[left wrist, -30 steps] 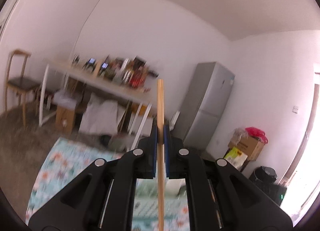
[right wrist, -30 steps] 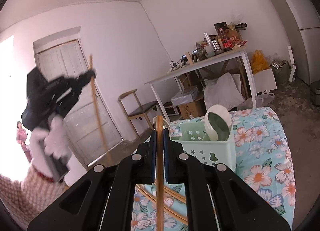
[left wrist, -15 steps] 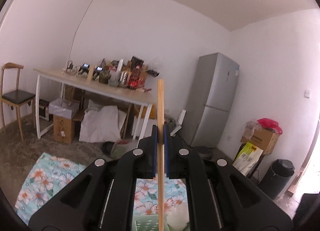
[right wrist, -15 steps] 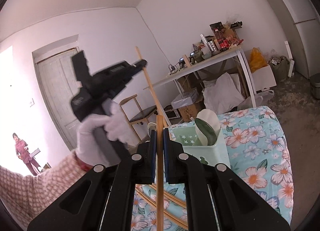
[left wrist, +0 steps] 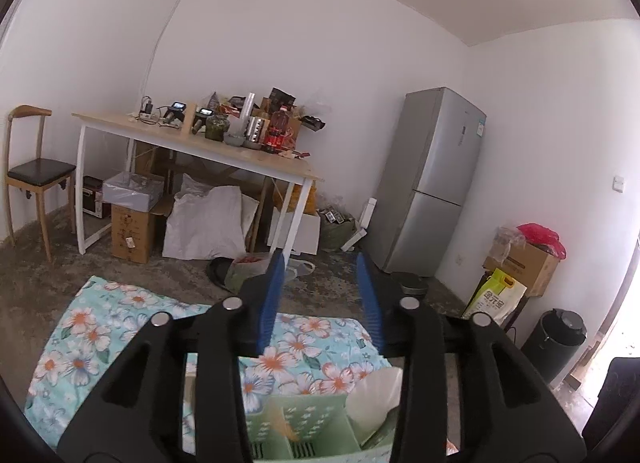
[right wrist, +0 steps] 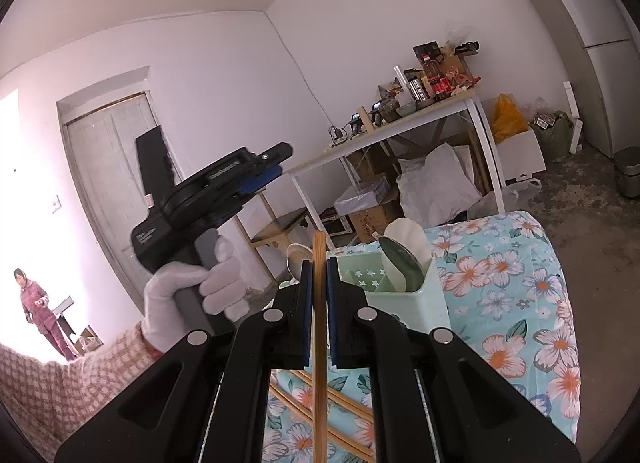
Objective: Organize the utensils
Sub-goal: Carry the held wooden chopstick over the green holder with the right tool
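My left gripper is open and empty, held above a pale green utensil caddy on the floral tablecloth. A wooden chopstick tip and a white spoon stand in the caddy. My right gripper is shut on a wooden chopstick, upright, just left of the caddy, which holds white and green spoons. The left gripper also shows in the right wrist view, held by a gloved hand. More chopsticks lie on the cloth.
A cluttered desk, a chair, boxes and a fridge stand beyond the table. A person stands in the doorway at far left.
My left gripper has opened and its chopstick is gone from the jaws; a chopstick tip now stands in the caddy. The left gripper moved over the caddy. The right gripper kept its chopstick.
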